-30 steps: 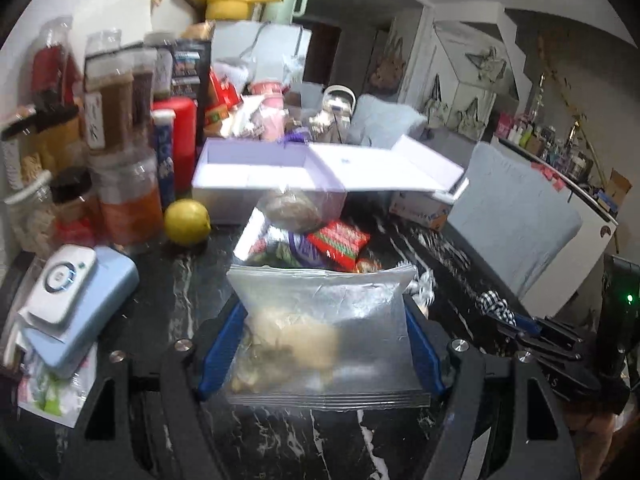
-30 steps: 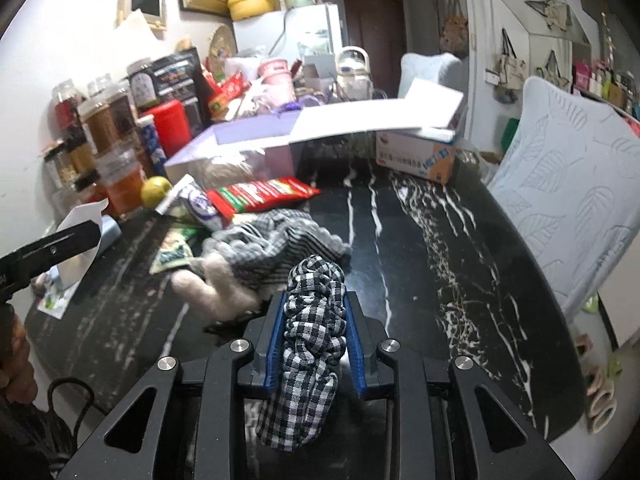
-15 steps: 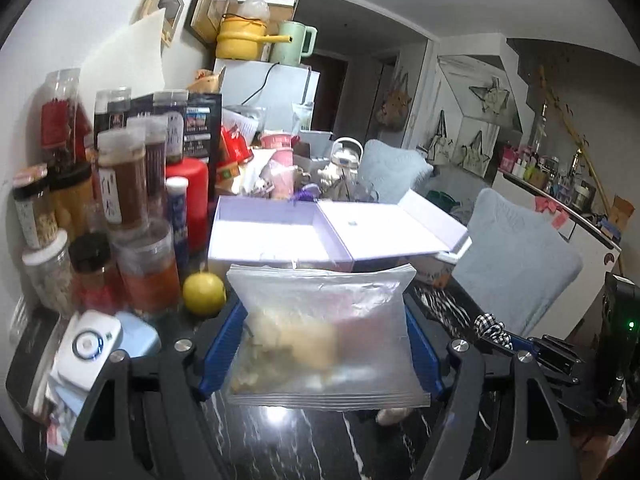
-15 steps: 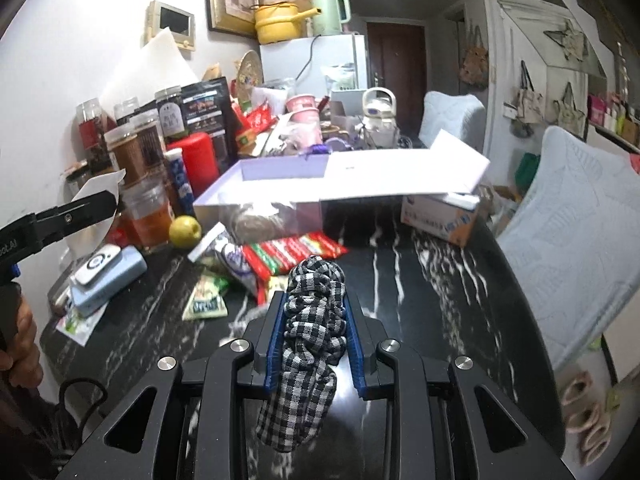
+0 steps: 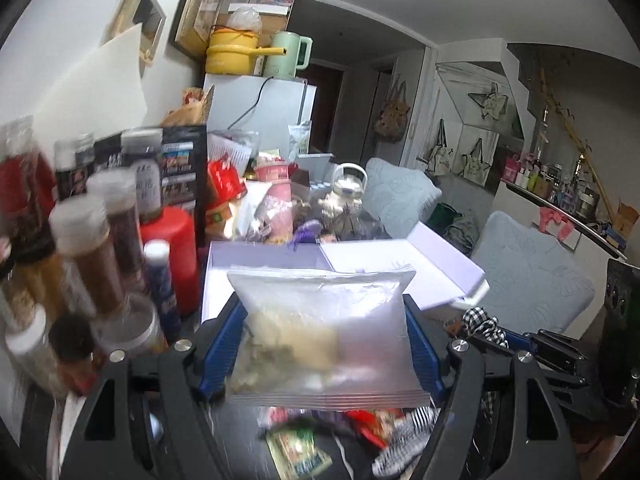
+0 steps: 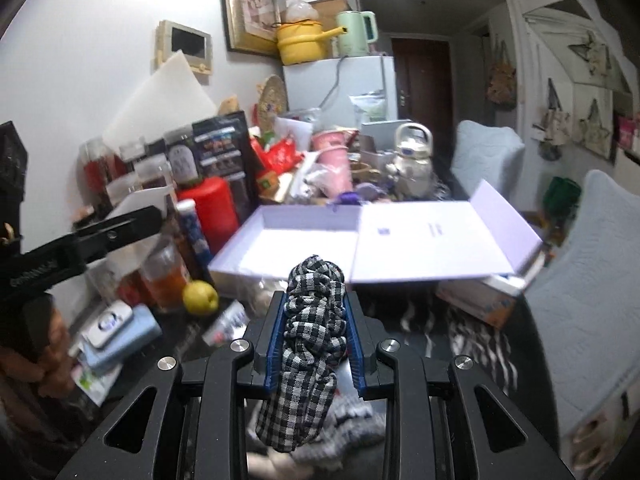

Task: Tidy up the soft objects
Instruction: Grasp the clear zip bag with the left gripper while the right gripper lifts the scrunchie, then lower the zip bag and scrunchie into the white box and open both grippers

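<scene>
My left gripper (image 5: 322, 340) is shut on a clear zip bag (image 5: 324, 332) with pale soft stuff inside, held in the air in front of the open lavender box (image 5: 224, 264). My right gripper (image 6: 316, 316) is shut on a black-and-white checkered scrunchie (image 6: 314, 320), also lifted, just short of the same box (image 6: 304, 236), whose lid (image 6: 432, 240) lies open to the right. The scrunchie also shows at the right of the left wrist view (image 5: 480, 320). A striped soft toy (image 6: 352, 428) lies on the black table below my right gripper.
Jars and a red canister (image 6: 212, 208) crowd the left. A lemon (image 6: 200, 298), a blue device (image 6: 120, 328) and snack packets (image 5: 300, 452) lie on the marble table. A small carton (image 6: 480, 300) sits under the lid. Grey cushioned chairs (image 6: 592, 280) stand right.
Both grippers have risen and moved forward toward the lavender box, each still holding its object. The table items have dropped lower in view.
</scene>
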